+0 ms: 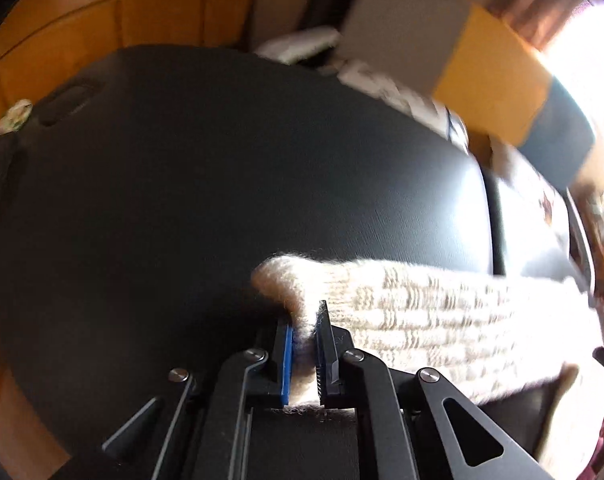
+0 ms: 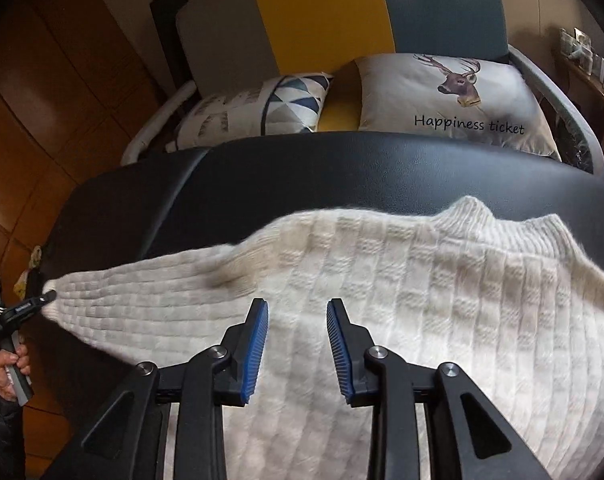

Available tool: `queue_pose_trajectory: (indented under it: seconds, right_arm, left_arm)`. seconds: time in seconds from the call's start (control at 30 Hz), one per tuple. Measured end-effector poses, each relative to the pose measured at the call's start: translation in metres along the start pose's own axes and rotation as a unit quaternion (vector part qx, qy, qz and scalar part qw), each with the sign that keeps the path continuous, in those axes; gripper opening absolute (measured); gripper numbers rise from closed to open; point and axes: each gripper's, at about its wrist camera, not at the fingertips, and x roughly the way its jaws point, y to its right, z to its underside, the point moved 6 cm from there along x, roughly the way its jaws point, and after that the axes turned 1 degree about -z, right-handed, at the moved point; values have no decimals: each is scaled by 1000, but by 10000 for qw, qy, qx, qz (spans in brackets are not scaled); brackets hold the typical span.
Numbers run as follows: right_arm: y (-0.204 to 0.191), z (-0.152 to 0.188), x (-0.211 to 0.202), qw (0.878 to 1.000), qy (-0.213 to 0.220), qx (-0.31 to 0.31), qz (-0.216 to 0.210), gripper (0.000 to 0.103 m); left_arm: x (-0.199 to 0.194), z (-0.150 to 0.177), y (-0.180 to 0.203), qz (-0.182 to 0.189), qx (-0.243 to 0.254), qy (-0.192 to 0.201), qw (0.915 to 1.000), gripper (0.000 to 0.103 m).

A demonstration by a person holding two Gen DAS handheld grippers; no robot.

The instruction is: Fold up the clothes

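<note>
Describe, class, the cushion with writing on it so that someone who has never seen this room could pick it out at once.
Start at the black padded table where the white knitted sweater lies, and look past its far edge to the seat behind. Two cushions rest there side by side. The deer cushion is on the right: pale grey, with a stag's head and the words "Happiness ticket", while the cushion beside it has blue triangles.

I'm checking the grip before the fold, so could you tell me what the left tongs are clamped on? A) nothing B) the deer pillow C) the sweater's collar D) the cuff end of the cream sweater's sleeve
D: the left tongs pinch the sleeve tip of the cream sweater.
</note>
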Motion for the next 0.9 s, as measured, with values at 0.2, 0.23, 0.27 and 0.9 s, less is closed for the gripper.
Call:
queue_pose_trajectory:
  seconds: [0.2,0.23,0.27,0.9]
  right_arm:
    - [4,-24,61,9974,-338,-171,614,31]
    - [3,-29,68,9970,-334,-181,672,31]
    - [2,-33,75,9966,-330,-191,731,31]
    - [-37,-94,86,9999,75,43,-98,31]
  left_arm:
    - [10,-22,-22,-260,-204,17,9995,9]
    - [15,-24,-24,-297,-231,-16,9993,9]
    - [21,-26,-25,-322,-283,-34,9991,9]
    - [46,-71,-67,-1040,-663,-248,9920,19]
